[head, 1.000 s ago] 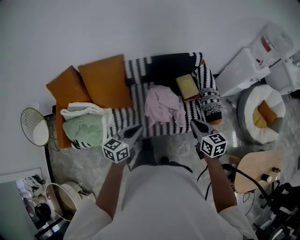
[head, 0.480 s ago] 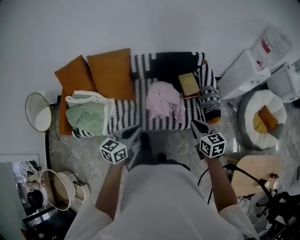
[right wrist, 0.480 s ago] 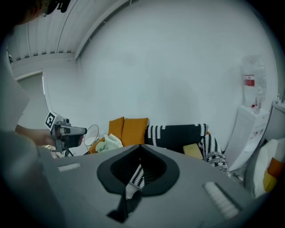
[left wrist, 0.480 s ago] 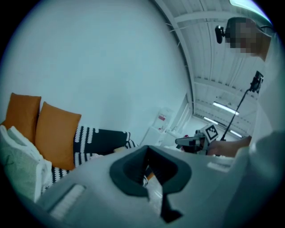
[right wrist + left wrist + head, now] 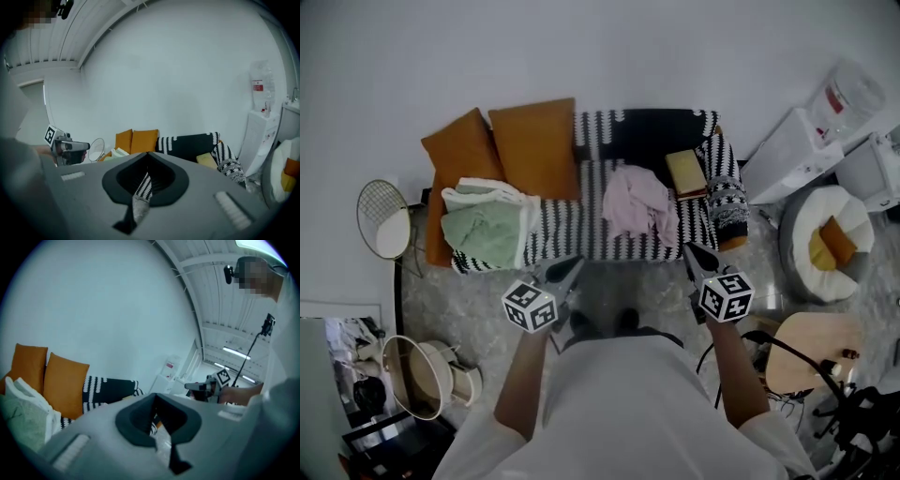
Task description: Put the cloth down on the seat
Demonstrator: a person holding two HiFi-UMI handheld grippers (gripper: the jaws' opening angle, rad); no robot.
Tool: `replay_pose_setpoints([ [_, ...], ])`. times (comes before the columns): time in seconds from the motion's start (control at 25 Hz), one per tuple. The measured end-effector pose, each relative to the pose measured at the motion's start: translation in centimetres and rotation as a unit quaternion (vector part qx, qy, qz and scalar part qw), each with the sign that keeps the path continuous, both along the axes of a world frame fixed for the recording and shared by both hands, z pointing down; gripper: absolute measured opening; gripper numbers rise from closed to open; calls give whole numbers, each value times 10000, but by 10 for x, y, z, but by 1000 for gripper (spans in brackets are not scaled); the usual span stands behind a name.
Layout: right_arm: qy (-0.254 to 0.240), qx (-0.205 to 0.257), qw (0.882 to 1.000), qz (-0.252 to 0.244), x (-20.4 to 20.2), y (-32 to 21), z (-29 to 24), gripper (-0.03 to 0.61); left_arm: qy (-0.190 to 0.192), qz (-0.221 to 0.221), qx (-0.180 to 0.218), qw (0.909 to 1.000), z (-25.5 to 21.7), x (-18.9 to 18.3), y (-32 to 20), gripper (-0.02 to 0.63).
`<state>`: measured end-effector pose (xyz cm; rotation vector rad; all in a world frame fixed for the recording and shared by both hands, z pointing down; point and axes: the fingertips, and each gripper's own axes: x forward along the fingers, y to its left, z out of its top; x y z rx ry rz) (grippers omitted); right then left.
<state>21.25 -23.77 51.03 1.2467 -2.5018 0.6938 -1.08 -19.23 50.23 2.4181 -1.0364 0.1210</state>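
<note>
A crumpled pink cloth [image 5: 639, 202] lies on the seat of a sofa [image 5: 572, 230] covered in a black-and-white striped throw. Both grippers hang in front of the sofa's front edge, over the floor and clear of the cloth. My left gripper [image 5: 575, 263] is shut with nothing in it, and its jaws meet at a point in the left gripper view [image 5: 154, 395]. My right gripper [image 5: 688, 249] is also shut and empty; the right gripper view [image 5: 147, 153] looks over its closed jaws at the sofa [image 5: 187, 143].
Two orange cushions [image 5: 534, 145] and a green-and-white blanket [image 5: 487, 234] fill the sofa's left end. A yellow book [image 5: 686, 172] and a patterned cushion [image 5: 729, 202] lie at its right end. A wire side table [image 5: 382, 217] stands left, a white pouf [image 5: 830, 244] and a round wooden table [image 5: 811, 352] right.
The head view has shifted, so the sofa sits a little lower and further right. Both grippers stay shut and empty before the body. The pink cloth has not moved.
</note>
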Motion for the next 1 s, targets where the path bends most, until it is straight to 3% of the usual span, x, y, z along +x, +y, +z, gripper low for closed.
replay_pose_setpoints([
  [0.16, -85, 70, 9995, 298, -23, 6, -5, 5, -47, 179, -10, 9998, 0, -22, 10, 0],
  [0.52, 66, 211, 9993, 288, -72, 22, -16, 5, -129, 321, 17, 9994, -5, -76, 16, 0],
  [1.0, 164, 209, 9994, 228, -97, 34, -22, 5, -109, 402, 29, 9991, -9, -96, 23, 0],
])
